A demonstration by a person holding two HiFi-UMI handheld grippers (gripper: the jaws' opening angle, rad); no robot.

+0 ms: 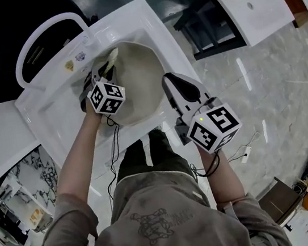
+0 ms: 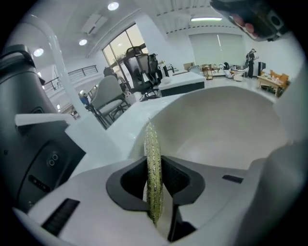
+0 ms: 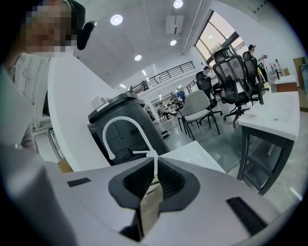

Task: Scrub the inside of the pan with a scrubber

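Note:
A beige pan (image 1: 139, 79) lies tilted in the white sink (image 1: 144, 18). My left gripper (image 1: 105, 65) is at the pan's left rim, shut on a thin yellow-green scrubber (image 1: 112, 58). In the left gripper view the scrubber (image 2: 153, 163) stands edge-on between the jaws, with the pan's pale inside (image 2: 226, 129) just ahead. My right gripper (image 1: 167, 81) is at the pan's right edge. In the right gripper view its jaws are closed on the pan's thin beige rim (image 3: 149, 209).
A white arched faucet (image 1: 43, 33) stands at the sink's far left corner, also seen as the faucet (image 3: 122, 127) ahead of the right gripper. A dark bin (image 3: 120, 125) sits behind it. A white table (image 1: 250, 2) stands at the far right on the grey floor.

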